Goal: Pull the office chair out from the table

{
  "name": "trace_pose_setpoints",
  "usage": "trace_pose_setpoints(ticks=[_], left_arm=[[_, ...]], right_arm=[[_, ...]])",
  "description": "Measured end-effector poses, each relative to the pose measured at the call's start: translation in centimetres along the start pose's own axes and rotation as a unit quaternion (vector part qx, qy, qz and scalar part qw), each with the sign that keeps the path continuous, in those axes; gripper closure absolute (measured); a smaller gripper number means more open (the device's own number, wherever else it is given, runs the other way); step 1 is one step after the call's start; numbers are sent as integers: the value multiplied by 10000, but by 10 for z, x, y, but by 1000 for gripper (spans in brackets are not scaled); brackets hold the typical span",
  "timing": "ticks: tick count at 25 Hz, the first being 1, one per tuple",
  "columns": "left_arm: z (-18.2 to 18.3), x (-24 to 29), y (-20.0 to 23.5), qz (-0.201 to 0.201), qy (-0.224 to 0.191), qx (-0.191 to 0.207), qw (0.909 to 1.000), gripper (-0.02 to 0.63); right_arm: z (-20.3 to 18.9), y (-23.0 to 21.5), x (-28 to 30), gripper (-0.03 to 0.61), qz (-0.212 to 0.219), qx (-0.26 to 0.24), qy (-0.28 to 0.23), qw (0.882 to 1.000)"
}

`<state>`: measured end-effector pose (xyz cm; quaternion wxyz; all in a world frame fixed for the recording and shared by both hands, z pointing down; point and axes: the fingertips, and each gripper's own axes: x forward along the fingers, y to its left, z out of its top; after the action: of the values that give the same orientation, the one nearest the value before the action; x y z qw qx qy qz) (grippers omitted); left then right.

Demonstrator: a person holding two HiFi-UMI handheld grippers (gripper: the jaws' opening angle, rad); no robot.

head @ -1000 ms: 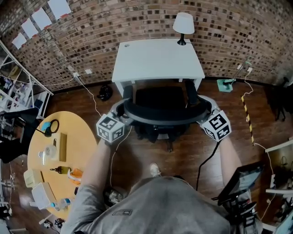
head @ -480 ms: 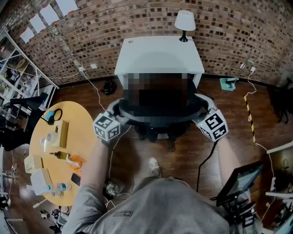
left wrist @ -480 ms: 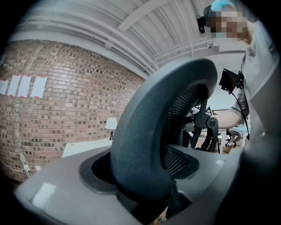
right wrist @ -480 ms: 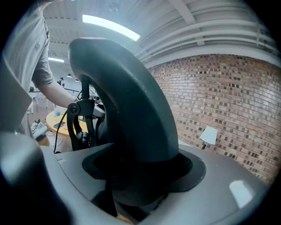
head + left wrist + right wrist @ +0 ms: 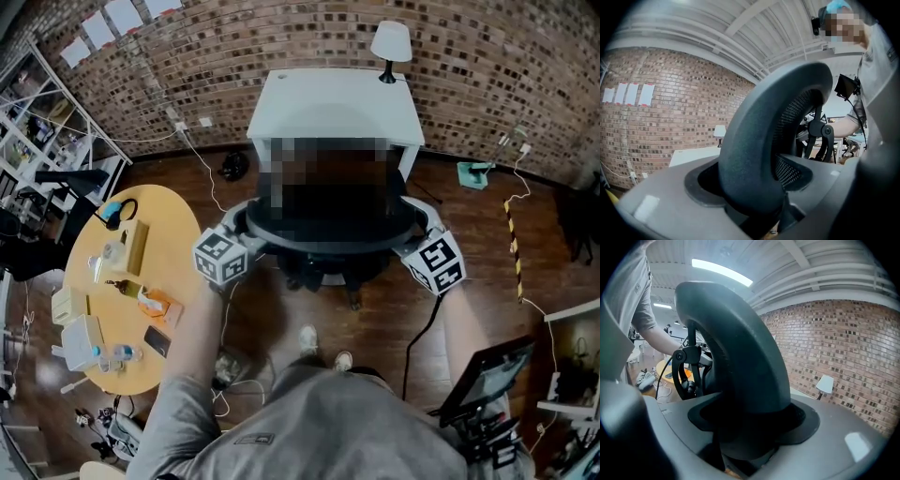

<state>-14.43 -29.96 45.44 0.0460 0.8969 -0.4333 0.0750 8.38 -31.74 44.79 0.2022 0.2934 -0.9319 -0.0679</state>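
Note:
The black office chair (image 5: 328,246) stands in front of the white table (image 5: 328,103), its curved backrest rim toward me; a mosaic patch covers its seat. My left gripper (image 5: 242,234) is shut on the left end of the rim, and my right gripper (image 5: 414,234) is shut on the right end. In the left gripper view the thick padded rim (image 5: 759,154) fills the space between the jaws of the left gripper (image 5: 750,199), with mesh behind it. The right gripper view shows the same rim (image 5: 740,371) wedged between the jaws of the right gripper (image 5: 750,437).
A white lamp (image 5: 391,42) stands at the table's far right corner. A round yellow table (image 5: 173,244) with bottles and boxes is close on the left. Cables (image 5: 511,230) trail over the wooden floor. A dark screen on a stand (image 5: 483,375) is at lower right, and shelves (image 5: 37,150) at far left.
Both grippers and the chair have come back away from the white table, which now sits farther up the head view. My feet have stepped back. The grips look unchanged.

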Motion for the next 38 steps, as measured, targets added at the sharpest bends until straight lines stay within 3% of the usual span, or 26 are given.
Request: trace_pose_setpoints(ticks=[22, 38], left_arm=[[-11, -63, -33, -418, -99, 122, 9990, 288], [-15, -99, -71, -383, -97, 112, 9992, 288]], right_arm=[[2, 76, -40, 227, -453, 392, 181, 9980], [-1, 113, -77, 232, -362, 551, -29, 9978]])
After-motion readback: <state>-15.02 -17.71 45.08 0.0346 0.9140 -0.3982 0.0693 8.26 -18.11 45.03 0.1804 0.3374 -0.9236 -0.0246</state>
